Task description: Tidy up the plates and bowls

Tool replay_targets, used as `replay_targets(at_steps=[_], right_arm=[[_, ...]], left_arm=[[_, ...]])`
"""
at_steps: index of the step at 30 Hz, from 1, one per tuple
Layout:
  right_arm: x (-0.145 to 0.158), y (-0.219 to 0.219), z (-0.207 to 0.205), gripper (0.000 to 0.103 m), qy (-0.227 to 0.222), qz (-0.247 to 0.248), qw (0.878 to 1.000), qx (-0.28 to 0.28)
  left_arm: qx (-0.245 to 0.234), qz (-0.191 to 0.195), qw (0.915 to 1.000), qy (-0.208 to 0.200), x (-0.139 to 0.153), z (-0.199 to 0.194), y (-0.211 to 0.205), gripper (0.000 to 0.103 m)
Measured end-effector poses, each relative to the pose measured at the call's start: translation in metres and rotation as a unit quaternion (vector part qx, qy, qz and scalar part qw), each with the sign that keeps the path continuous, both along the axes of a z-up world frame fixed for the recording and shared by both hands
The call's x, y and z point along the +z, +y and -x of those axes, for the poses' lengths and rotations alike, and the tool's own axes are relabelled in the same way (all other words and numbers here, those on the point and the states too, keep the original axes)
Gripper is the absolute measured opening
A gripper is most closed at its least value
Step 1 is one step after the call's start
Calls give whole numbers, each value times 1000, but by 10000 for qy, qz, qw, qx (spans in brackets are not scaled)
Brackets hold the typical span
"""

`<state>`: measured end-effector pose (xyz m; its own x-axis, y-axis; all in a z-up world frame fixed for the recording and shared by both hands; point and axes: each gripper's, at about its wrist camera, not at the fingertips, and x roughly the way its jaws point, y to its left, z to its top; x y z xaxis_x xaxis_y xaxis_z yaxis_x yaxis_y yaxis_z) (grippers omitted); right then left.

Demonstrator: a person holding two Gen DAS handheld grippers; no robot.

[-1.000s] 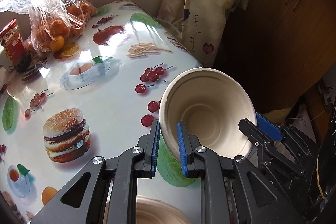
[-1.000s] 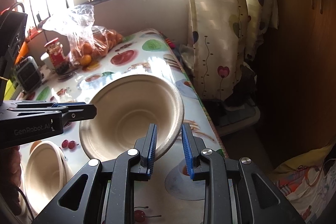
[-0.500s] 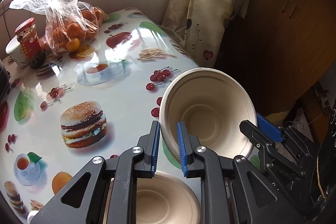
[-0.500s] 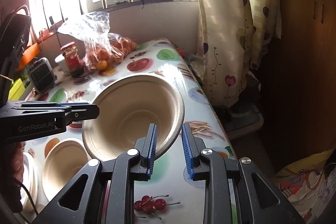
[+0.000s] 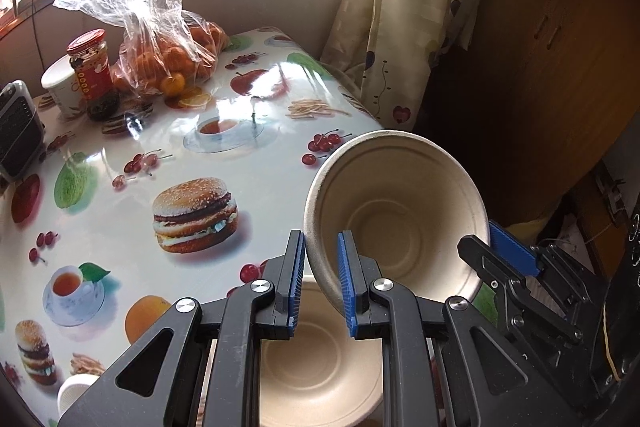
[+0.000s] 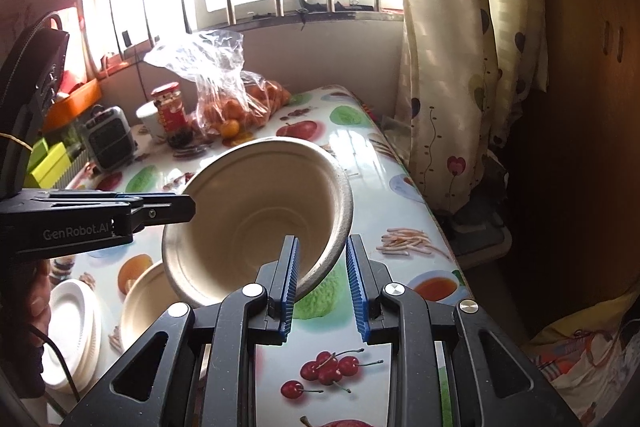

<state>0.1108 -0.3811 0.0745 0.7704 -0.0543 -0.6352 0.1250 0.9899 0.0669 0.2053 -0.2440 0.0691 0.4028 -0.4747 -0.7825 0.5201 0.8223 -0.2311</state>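
The table [image 5: 260,187], w/ its food-print cloth, carried a bowl [image 5: 320,367] right below the left camera and, left of that in the right view, a stack of plates [image 6: 74,331]. Above it a second bowl [image 6: 256,219] hung in the air, tilted, mouth toward the cameras, well clear of the table. Both grippers were clamped on its rim: left gripper [image 5: 320,287] on the near-left edge, right gripper [image 6: 322,287] on the opposite edge (each pad pair pinching the thin wall). Step in hand looked like the carry phase: bowl lifted, not yet placed. Next move prob. called for levelling it, centring it over the lower bowl, lowering to nest, then letting go w/ both grippers together so it wouldn't tip.
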Motion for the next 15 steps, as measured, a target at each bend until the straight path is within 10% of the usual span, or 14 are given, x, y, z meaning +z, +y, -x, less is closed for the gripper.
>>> replay_targets(at_steps=[15], right_arm=[[-3, 43, 15, 24, 4, -56, 9994, 334]], left_arm=[[296, 20, 9996, 43, -4, 19, 48, 18]])
